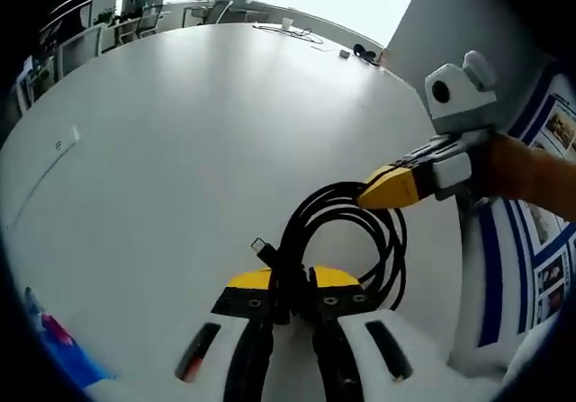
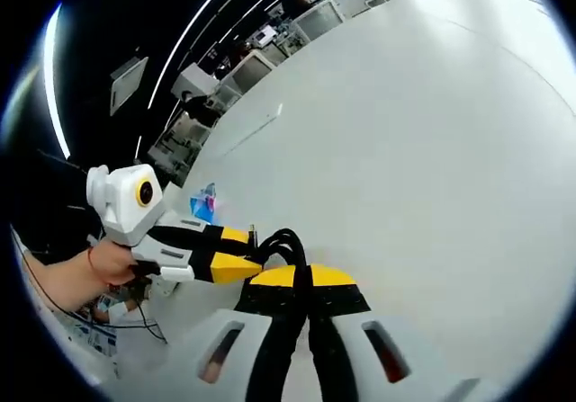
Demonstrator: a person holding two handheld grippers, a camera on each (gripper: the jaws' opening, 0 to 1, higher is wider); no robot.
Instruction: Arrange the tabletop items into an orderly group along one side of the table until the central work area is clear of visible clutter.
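Note:
A coiled black cable point(image 1: 392, 240) hangs over the white table point(image 1: 180, 132), held from two sides. In the left gripper view my left gripper point(image 1: 291, 281) is shut on the coil's near end, where a small plug sticks out to the left. My right gripper point(image 1: 382, 189) comes in from the right, and its yellow tips pinch the top of the loop. In the right gripper view my right gripper point(image 2: 303, 278) is shut on the cable point(image 2: 286, 237), with my left gripper point(image 2: 238, 251) meeting it from the left, held by a hand.
A blue and red packet point(image 1: 54, 339) lies at the table's near left edge, also seen as the packet point(image 2: 202, 204). A cup point(image 1: 288, 24), thin cables and small dark items point(image 1: 364, 53) sit at the far end. A wall with blue posters point(image 1: 540, 231) stands on the right.

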